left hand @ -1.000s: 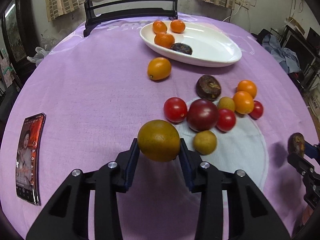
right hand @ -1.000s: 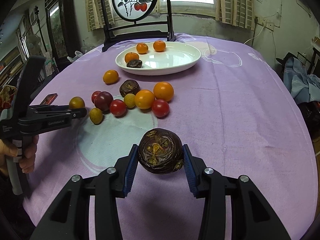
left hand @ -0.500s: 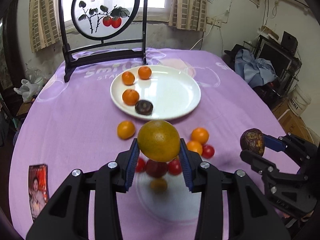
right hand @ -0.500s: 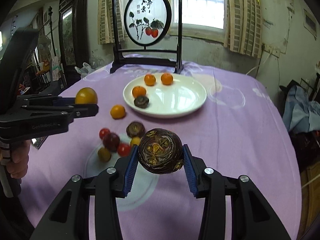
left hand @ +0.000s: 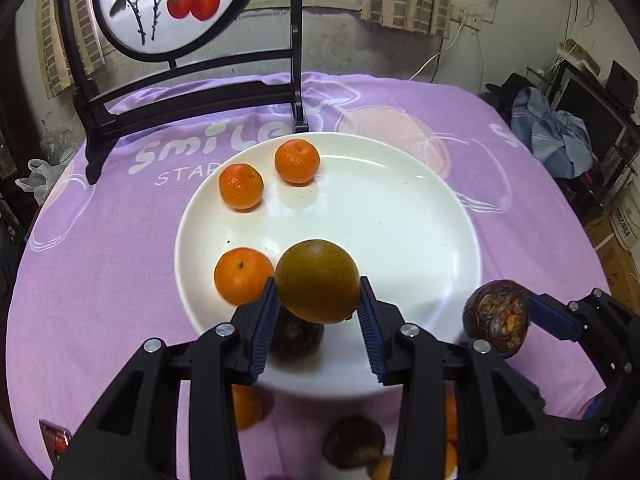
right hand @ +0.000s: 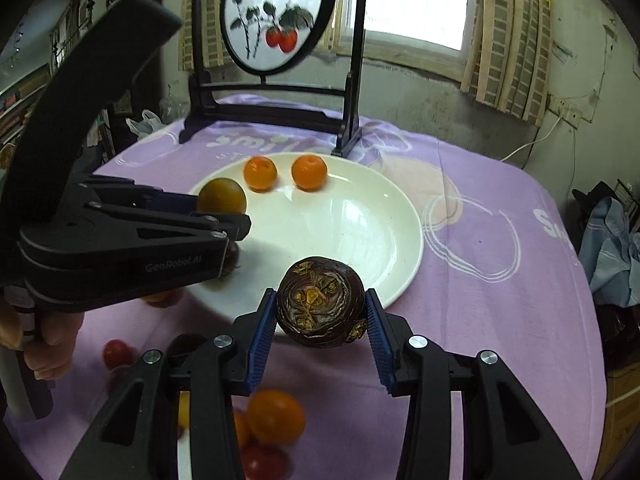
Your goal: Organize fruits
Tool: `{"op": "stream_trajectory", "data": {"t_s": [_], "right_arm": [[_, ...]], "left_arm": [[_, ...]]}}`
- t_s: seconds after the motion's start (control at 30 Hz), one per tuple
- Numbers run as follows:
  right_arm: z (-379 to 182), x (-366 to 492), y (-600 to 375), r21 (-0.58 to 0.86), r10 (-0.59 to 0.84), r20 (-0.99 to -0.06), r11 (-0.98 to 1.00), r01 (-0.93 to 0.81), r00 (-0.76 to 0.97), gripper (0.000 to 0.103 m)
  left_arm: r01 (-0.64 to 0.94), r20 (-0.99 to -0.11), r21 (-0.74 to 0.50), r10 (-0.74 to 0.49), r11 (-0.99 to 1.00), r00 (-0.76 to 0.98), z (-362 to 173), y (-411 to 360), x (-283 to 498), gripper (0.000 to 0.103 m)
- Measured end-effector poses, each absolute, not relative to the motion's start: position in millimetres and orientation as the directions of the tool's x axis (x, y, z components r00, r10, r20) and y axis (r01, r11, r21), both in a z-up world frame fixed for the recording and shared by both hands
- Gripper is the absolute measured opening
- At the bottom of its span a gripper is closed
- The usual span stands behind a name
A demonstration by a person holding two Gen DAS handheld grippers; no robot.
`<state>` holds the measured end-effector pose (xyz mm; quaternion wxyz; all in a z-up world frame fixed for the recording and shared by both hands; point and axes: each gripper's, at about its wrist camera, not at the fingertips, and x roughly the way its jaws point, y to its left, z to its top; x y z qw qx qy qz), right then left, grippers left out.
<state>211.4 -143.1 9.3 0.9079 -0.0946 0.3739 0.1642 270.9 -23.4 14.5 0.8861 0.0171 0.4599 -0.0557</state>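
My left gripper [left hand: 318, 312] is shut on a green-orange citrus fruit [left hand: 317, 281] and holds it above the near left part of the white plate [left hand: 420, 240]. The plate holds three tangerines [left hand: 241, 186] and a dark passion fruit [left hand: 296, 338], partly hidden under the held fruit. My right gripper [right hand: 321, 320] is shut on a wrinkled dark passion fruit [right hand: 321, 307] just over the plate's near rim [right hand: 400, 288]. The left gripper with its fruit [right hand: 221, 197] shows at left in the right wrist view.
Loose fruit lies on the purple cloth [left hand: 100, 280] near the plate: an orange [right hand: 275, 417], a red tomato [right hand: 116, 354], another passion fruit [left hand: 354, 442]. A black-framed round screen [right hand: 280, 12] stands behind the plate. A phone's corner [left hand: 54, 438] is at lower left.
Both grippers have moved forward with their fruit, from above the loose pile to over the near part of the plate. Both stay shut.
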Motion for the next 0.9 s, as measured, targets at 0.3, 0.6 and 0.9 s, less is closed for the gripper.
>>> {"op": "stream_trajectory", "data": {"t_s": [0.3,0.6,0.9], "right_arm": [[-17.3,245.2,-133.6,-0.027,0.233,-0.748,0.925,-0.379,0.622,0.049],[3.4,202.5,-148.4,-0.022,0.247,-0.716,0.927,-0.375,0.653,0.058],[10.5,132.0,-167.5,-0.003,0.249,-0.710,0.935,-0.356,0.659,0.059]], "left_arm": [[0.093,-0.831,-0.045,-0.089,0.995,0.549,-9.9,-20.9,300.4,0.042],[0.076,-0.768,0.012,-0.039,0.997,0.639,34.0,-16.8,238.7,0.080],[0.036,-0.767,-0.065,-0.073,0.997,0.638,39.4,15.5,154.4,0.082]]}}
